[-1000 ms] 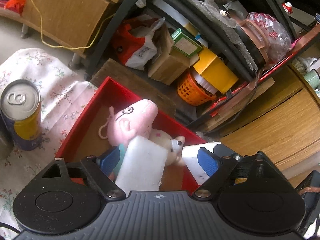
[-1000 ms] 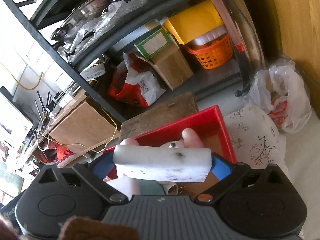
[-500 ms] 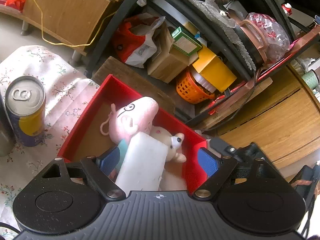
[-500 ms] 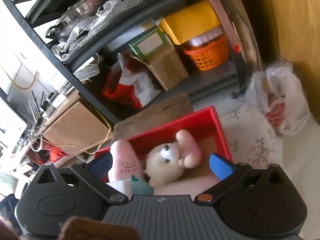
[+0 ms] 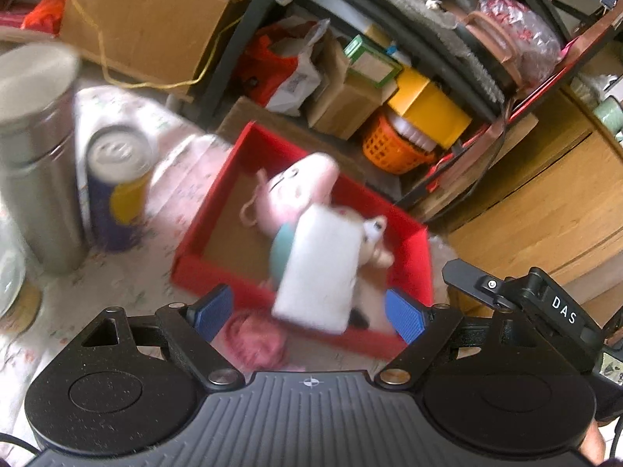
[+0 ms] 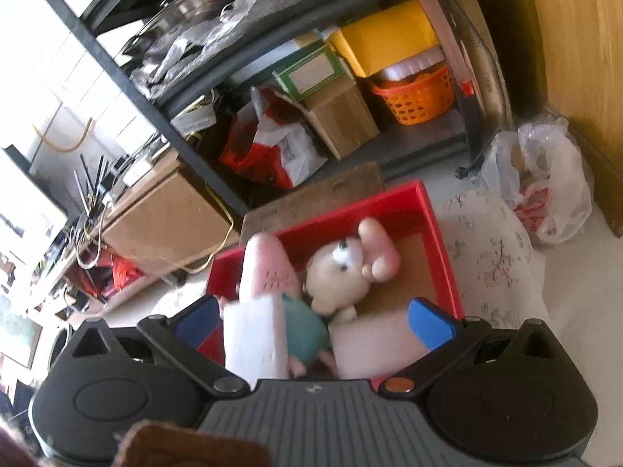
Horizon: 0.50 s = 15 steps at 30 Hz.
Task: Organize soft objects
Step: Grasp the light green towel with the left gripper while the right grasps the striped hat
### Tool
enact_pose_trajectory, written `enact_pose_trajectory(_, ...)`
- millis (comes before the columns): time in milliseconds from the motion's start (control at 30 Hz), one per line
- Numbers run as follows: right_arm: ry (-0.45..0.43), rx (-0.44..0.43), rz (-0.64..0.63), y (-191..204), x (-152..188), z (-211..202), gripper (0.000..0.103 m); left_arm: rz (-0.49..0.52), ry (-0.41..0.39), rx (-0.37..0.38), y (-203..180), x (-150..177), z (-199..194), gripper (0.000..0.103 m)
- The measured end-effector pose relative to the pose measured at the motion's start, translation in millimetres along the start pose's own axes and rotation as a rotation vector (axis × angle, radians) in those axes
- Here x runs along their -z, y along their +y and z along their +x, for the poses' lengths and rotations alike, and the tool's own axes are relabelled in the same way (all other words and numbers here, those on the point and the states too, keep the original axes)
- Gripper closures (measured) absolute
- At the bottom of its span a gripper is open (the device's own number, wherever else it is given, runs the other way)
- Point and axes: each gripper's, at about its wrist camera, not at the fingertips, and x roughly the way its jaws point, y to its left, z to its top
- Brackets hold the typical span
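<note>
A red box [image 5: 218, 210] sits on a floral cloth and holds a pink pig plush [image 5: 300, 183], a small cream bear plush [image 5: 373, 233] and a white foam block [image 5: 319, 272] lying across them. My left gripper [image 5: 307, 315] is open at the box's near wall, with nothing between its blue pads. In the right wrist view the box [image 6: 440, 241] shows the pig [image 6: 268, 272], the bear [image 6: 335, 280], the foam block [image 6: 253, 342] and a second pale block [image 6: 366, 350]. My right gripper [image 6: 313, 325] stands open above them, touching none.
A blurred pink soft thing [image 5: 255, 340] lies on the cloth in front of the box. A drink can [image 5: 117, 186] and a steel flask [image 5: 39, 155] stand to the left. Behind are a black shelf with cartons, an orange basket [image 5: 393, 148] and a plastic bag [image 6: 545, 186].
The right gripper let go of the white foam block it held; the block now lies in the box. Both grippers drew back from the box, bringing the flask and the pink thing into view.
</note>
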Motion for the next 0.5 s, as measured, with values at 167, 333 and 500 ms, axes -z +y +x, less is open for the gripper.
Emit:
enact_pose_trajectory(167,0.066,0.002,-0.080,12,29,-6,0.024,-0.001,0.051,-0.020,19,20,-16,0.020)
enact_pose_trajectory(333,0.150,-0.033,-0.179,32,63,-10,0.024,0.011,0.066,-0.043,32,38,-36,0.021)
enact_pose_trajectory(500,0.216,-0.058,-0.207,39,89,-9,0.027,0.008,0.092,-0.034,47,56,-50,0.021)
